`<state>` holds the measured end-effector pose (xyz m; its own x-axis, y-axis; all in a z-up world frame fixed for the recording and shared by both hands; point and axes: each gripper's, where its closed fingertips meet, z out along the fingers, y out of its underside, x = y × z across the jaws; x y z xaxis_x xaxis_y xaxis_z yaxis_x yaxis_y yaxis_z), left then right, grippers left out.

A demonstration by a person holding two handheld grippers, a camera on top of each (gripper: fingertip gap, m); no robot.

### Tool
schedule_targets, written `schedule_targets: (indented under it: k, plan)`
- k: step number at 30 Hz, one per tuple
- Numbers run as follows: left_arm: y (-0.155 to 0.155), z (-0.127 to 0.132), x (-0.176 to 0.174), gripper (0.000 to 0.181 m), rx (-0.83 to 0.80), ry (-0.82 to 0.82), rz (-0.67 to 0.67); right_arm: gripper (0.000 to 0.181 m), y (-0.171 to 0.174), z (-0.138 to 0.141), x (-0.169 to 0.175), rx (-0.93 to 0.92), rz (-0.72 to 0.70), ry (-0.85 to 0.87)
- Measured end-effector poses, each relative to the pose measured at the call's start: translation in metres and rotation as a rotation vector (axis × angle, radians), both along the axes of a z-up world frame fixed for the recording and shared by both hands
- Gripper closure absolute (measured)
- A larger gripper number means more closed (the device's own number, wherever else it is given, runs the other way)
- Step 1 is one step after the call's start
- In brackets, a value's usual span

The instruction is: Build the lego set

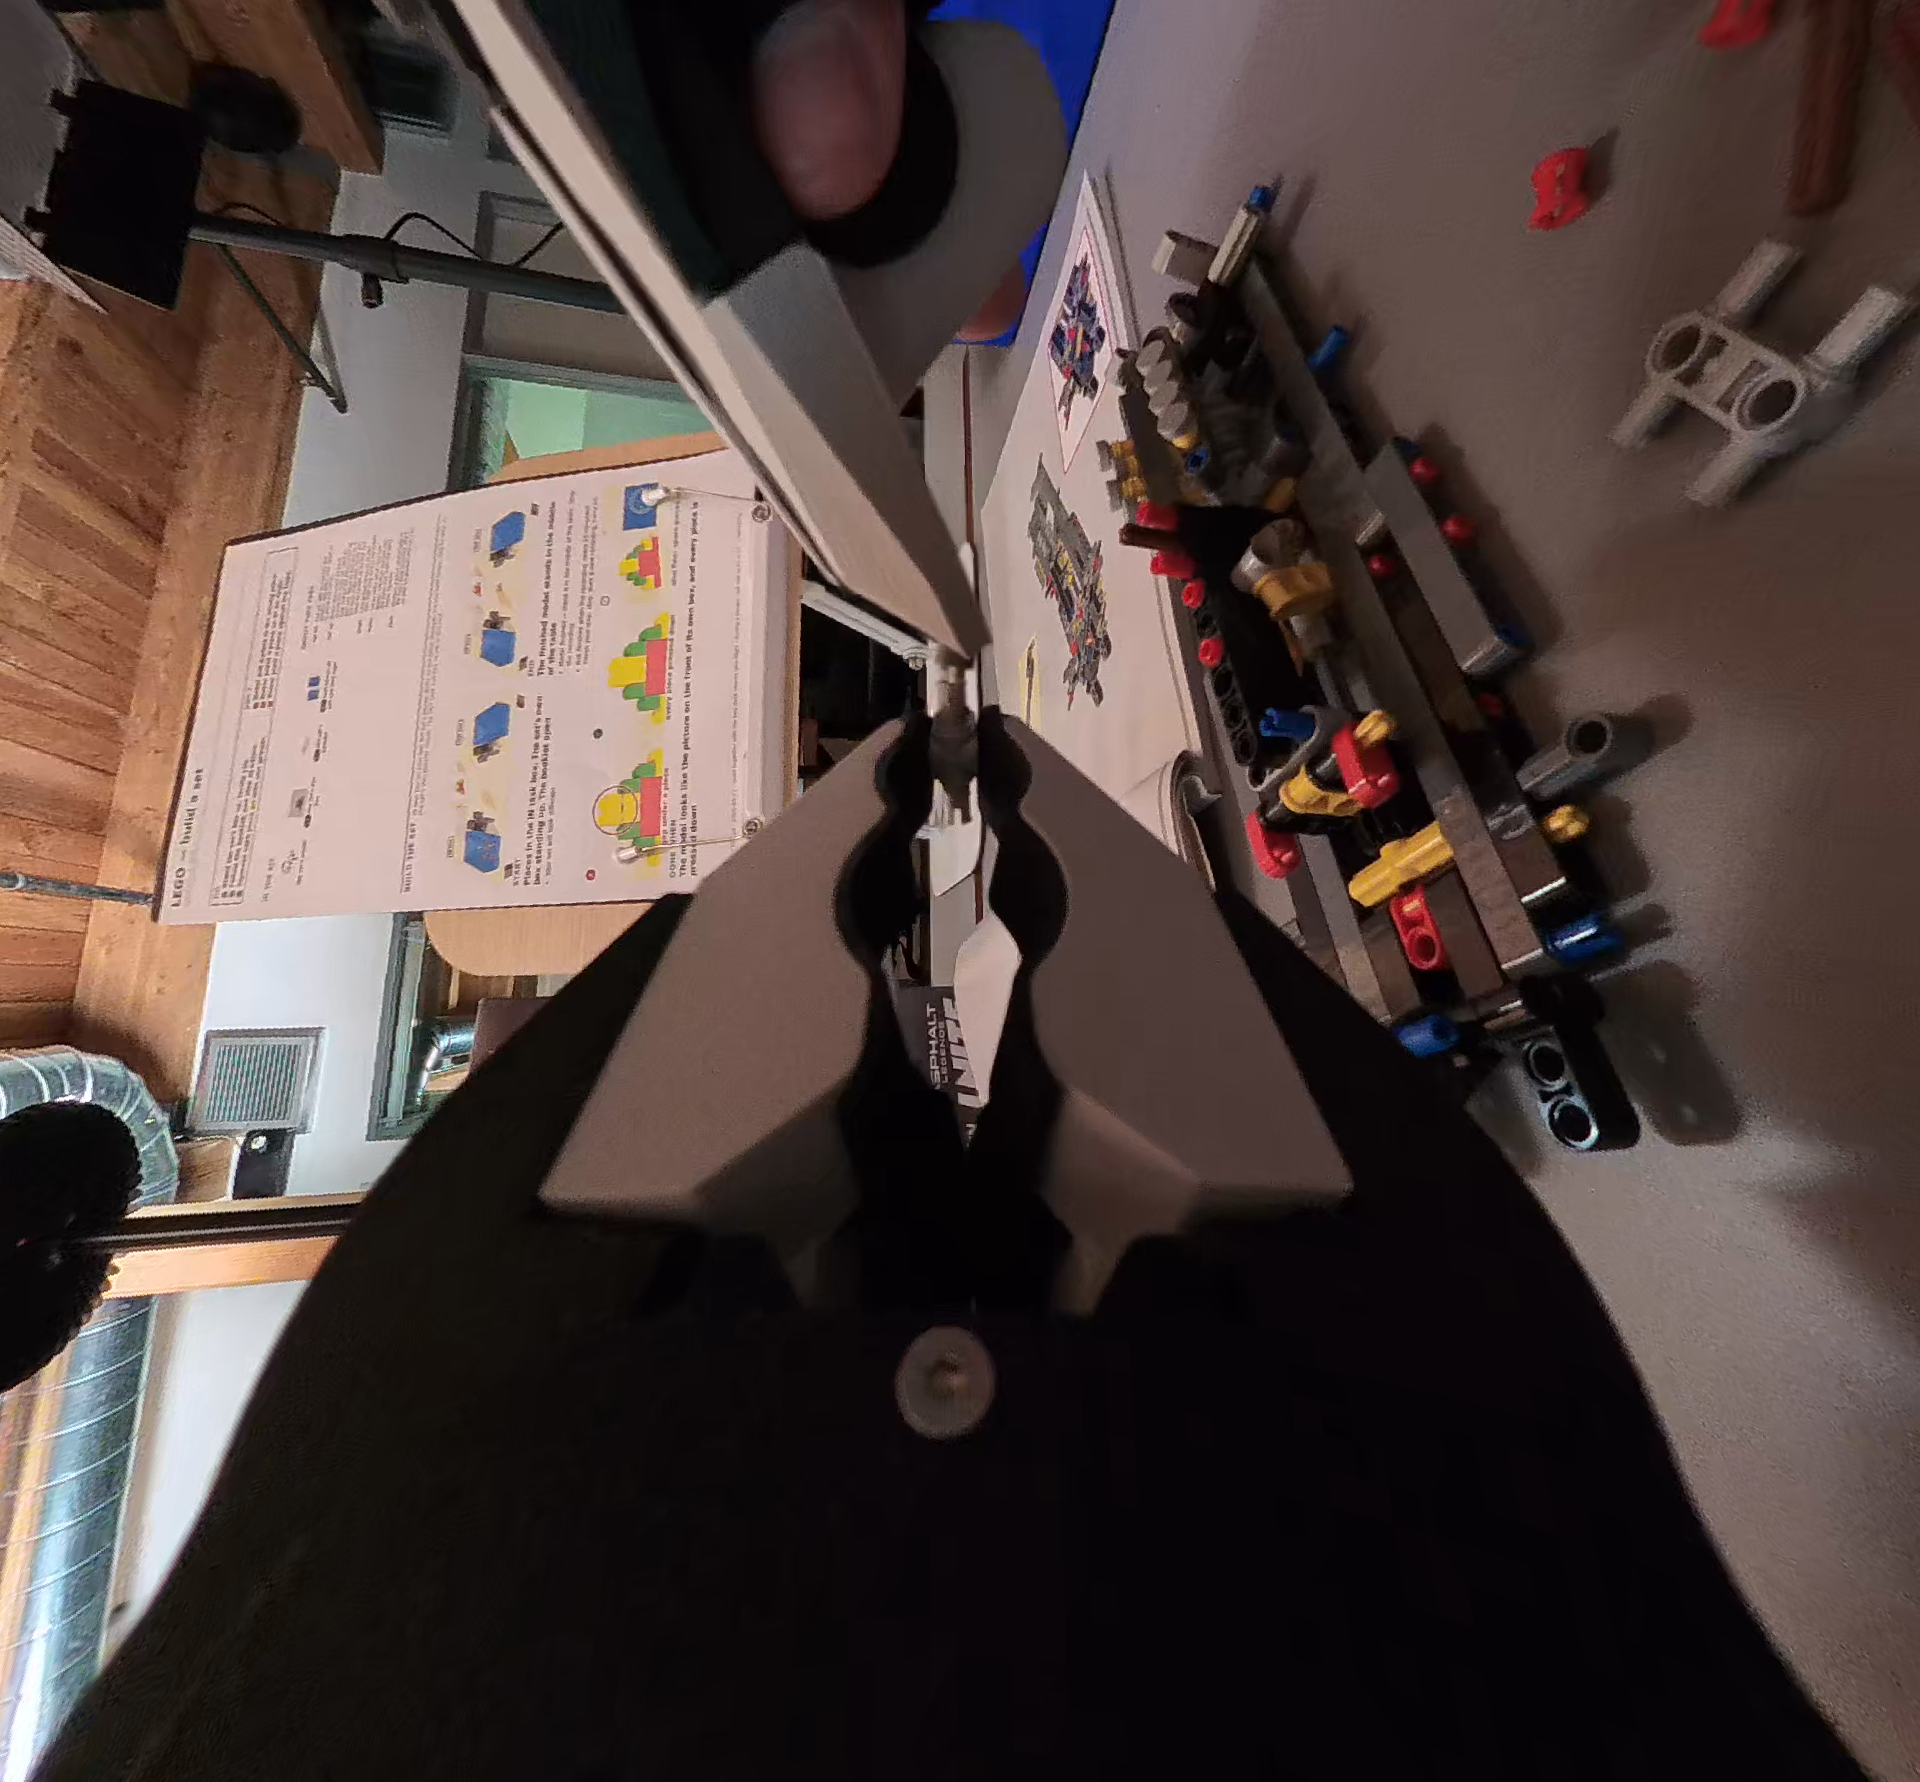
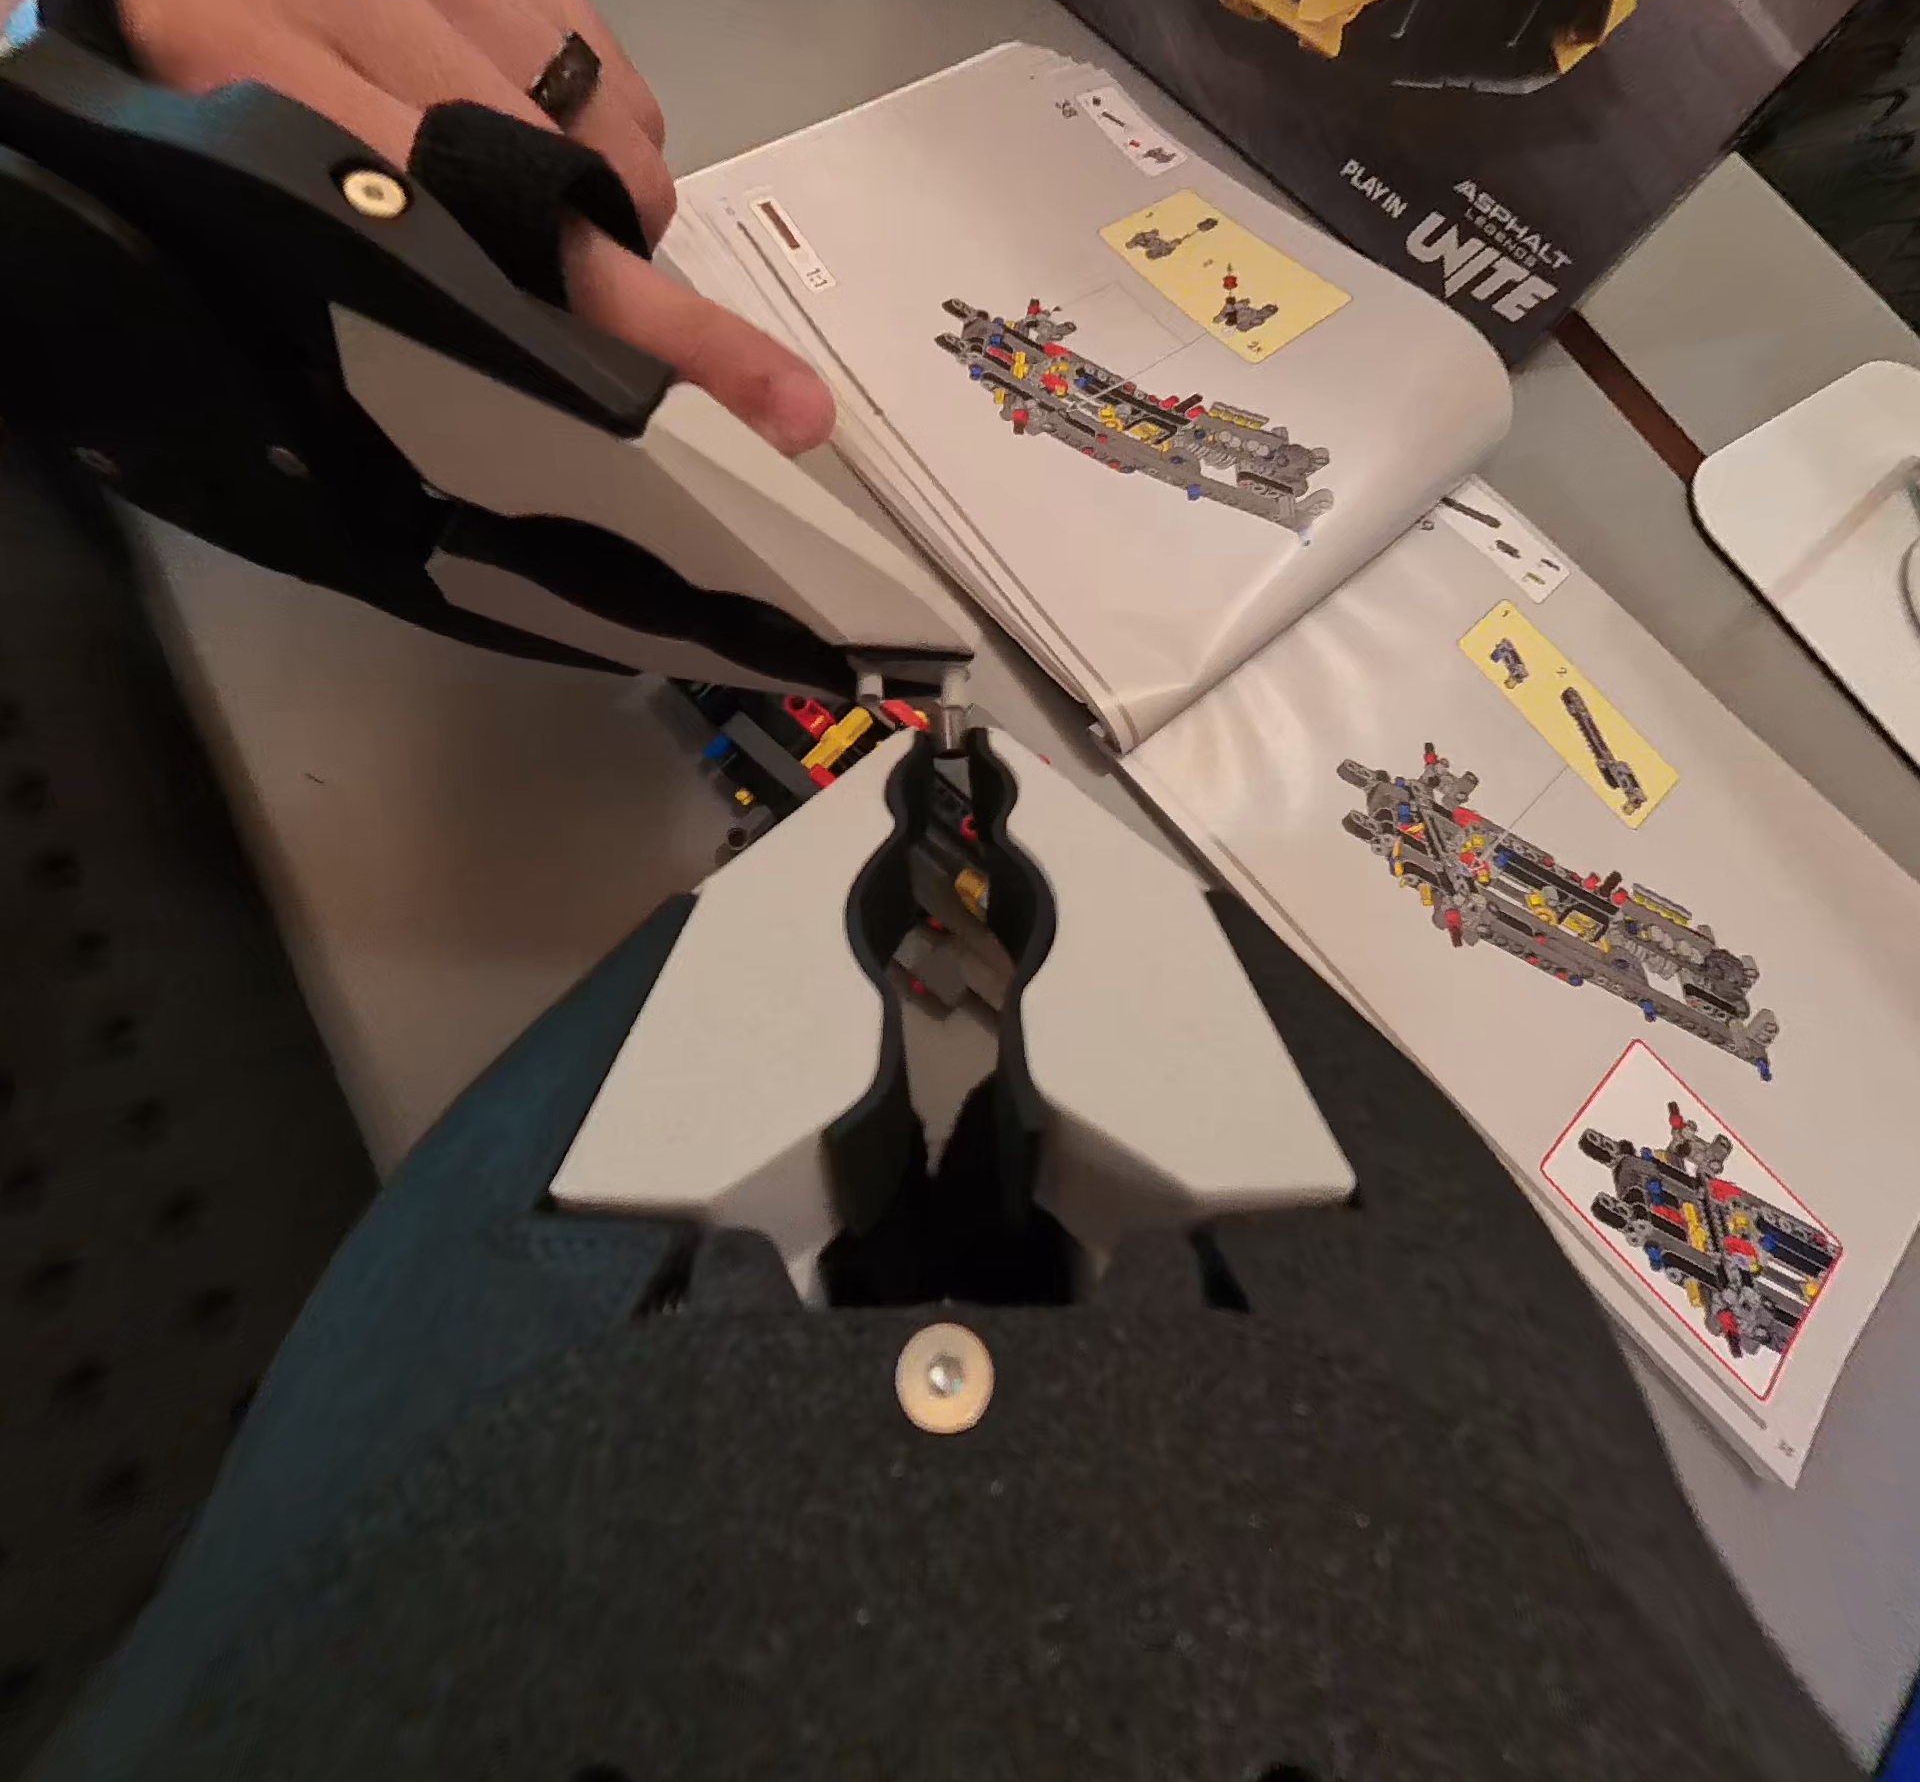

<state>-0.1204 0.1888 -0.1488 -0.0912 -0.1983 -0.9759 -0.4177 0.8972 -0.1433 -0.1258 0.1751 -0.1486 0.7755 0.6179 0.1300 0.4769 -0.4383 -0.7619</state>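
Lego pin held between two grippers

Lego pin piece (image 1: 951,745), small and grey, sits clenched at the tips of both the left gripper (image 1: 948,730) and right gripper (image 2: 943,735), jaws meeting above the grey surface (image 1: 1558,122). Beside them lie the chassis (image 1: 1382,672) and open instruction booklet (image 2: 1247,506).

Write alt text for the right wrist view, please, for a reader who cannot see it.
Two grippers meet tip to tip above a grey table: the right gripper pinches a small grey Lego piece, and the left gripper, held by a hand, closes on its other end. An open instruction booklet lies beyond, with the set's box behind and the partly built Lego chassis beneath.
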Motion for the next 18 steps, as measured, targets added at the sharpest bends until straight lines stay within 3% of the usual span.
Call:
schedule_targets:
  k: [11, 18]
  plan:
    - [0.0011, -0.0046, 0.0026, 0.174, 0.067, 0.038, 0.022, 0.177, 0.0024, -0.0052, 0.0015, -0.029, -0.019, -0.044]
    - [-0.0061, -0.004, 0.0033, 0.174, 0.146, 0.058, 0.007, 0.177, -0.006, -0.0066, 0.0016, -0.176, -0.006, -0.024]
